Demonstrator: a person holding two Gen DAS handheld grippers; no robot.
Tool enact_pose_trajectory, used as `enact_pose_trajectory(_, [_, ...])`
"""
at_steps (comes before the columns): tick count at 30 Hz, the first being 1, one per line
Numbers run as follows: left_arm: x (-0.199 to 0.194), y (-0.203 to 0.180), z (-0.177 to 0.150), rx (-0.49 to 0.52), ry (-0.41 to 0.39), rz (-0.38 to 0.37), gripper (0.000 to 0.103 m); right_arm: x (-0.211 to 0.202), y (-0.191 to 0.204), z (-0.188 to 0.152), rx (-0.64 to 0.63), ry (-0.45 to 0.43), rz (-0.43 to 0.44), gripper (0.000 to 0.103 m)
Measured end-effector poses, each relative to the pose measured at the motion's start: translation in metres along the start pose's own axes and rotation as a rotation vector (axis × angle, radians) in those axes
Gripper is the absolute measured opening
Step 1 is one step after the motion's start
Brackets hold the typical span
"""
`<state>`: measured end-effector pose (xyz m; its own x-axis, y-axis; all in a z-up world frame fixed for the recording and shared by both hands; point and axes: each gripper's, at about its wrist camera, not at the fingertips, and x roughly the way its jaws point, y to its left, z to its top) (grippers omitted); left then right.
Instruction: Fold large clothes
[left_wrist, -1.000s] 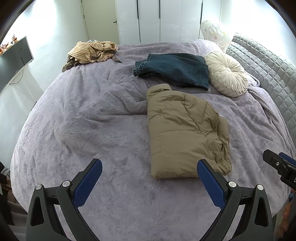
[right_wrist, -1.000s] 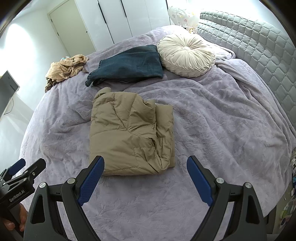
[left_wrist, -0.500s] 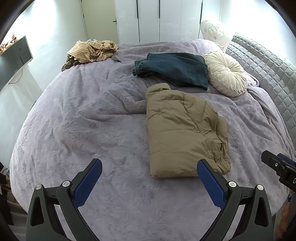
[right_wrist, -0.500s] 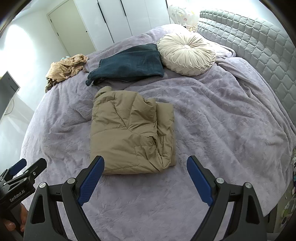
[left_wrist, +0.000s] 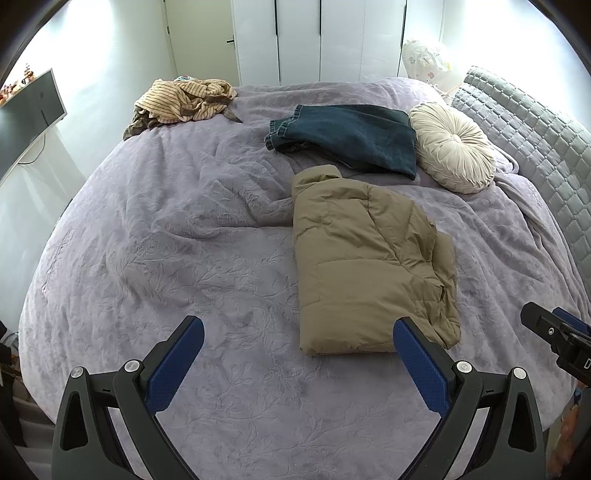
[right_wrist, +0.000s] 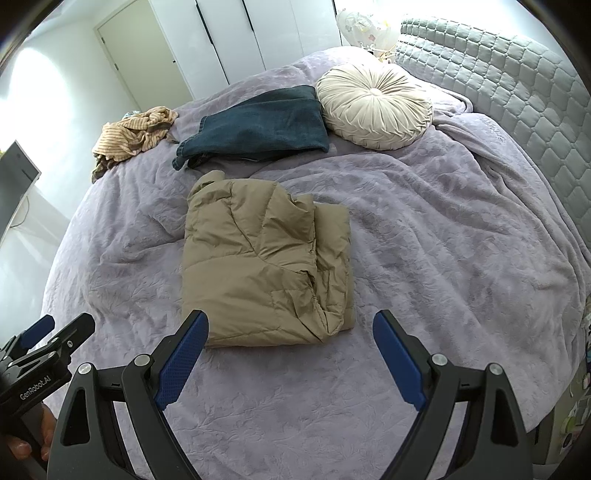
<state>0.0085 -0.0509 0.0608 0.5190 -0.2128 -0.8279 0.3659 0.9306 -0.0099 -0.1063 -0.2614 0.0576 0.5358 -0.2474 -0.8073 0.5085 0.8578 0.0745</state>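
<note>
The lavender bedspread (left_wrist: 177, 266) filled nearly everything I saw, rumpled into ridges toward its middle and embossed with a leafy pattern. Along its far right side ran the grey quilted headboard (right_wrist: 517, 81), and behind the bed stood white wardrobe doors (left_wrist: 317, 37). A monitor (left_wrist: 33, 107) leaned in at the left edge.

The khaki puffer jacket (right_wrist: 266, 269) lay folded into a thick rectangle in the middle of the bed, collar end away from me, its right side bunched in loose layers. Beyond it, close to the collar, lay the folded dark jeans (left_wrist: 351, 136), with the round pleated cushion (right_wrist: 375, 105) touching their right edge. A crumpled striped garment (left_wrist: 184, 99) sat well apart at the far left corner.

My left gripper (left_wrist: 297, 349) hung over the near bedspread with its blue pads spread wide and empty, the jacket's near edge just behind its right pad. My right gripper (right_wrist: 291, 343) was likewise spread wide with nothing clamped, the jacket's near hem showing between its pads, untouched. Nothing lay between either tool and the jacket.
</note>
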Motion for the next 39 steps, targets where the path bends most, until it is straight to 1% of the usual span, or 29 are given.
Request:
enact_pose_trajectory(28, [0.003, 0.001, 0.003, 0.008, 0.005, 0.000, 0.103, 0.001, 0.003, -0.002, 0.004, 0.001, 0.002, 0.092])
enact_pose_trajectory(32, [0.003, 0.003, 0.004, 0.011, 0.004, 0.003, 0.103, 0.001, 0.011, -0.006, 0.001, 0.004, 0.007, 0.092])
enact_pose_trajectory(37, [0.004, 0.003, 0.004, 0.012, 0.006, 0.002, 0.103, 0.001, 0.009, -0.006, 0.004, 0.005, 0.006, 0.092])
enact_pose_trajectory(39, [0.003, 0.003, 0.003, 0.011, 0.006, 0.005, 0.103, 0.002, 0.014, -0.007, 0.003, 0.009, 0.008, 0.092])
